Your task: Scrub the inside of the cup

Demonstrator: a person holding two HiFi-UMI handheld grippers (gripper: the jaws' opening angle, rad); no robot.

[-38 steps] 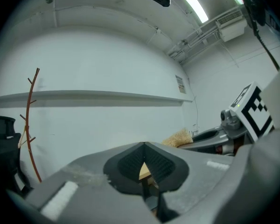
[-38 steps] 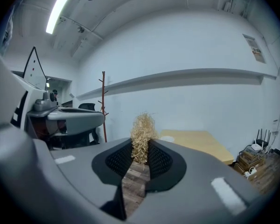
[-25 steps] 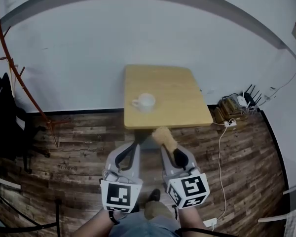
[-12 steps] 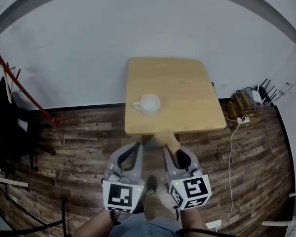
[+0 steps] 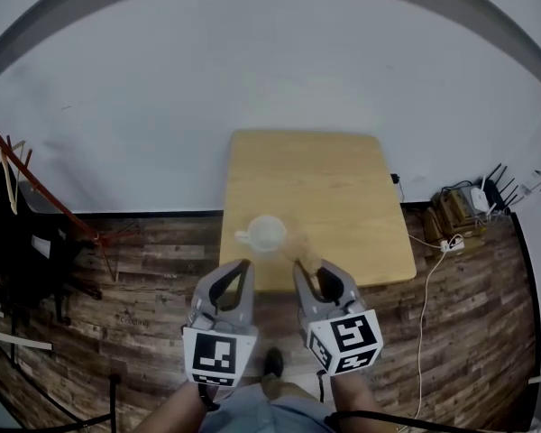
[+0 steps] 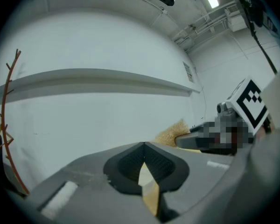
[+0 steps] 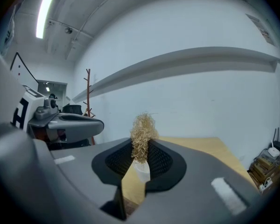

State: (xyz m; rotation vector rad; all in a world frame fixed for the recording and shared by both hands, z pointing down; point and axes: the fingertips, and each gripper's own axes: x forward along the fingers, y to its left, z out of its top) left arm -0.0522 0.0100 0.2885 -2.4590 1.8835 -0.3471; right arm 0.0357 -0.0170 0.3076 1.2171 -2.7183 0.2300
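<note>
Jaws of the left gripper (image 6: 143,146) pressed together, nothing between them. Right gripper (image 7: 141,149) jaws clamped on a straw-coloured scrub brush (image 7: 142,132), its tuft sticking out past the tips. Both grippers sit side by side at the wooden table's (image 5: 343,188) near edge. White cup (image 5: 266,234) stands upright near the front-left corner, with the brush tip just beside it; contact unclear.
</note>
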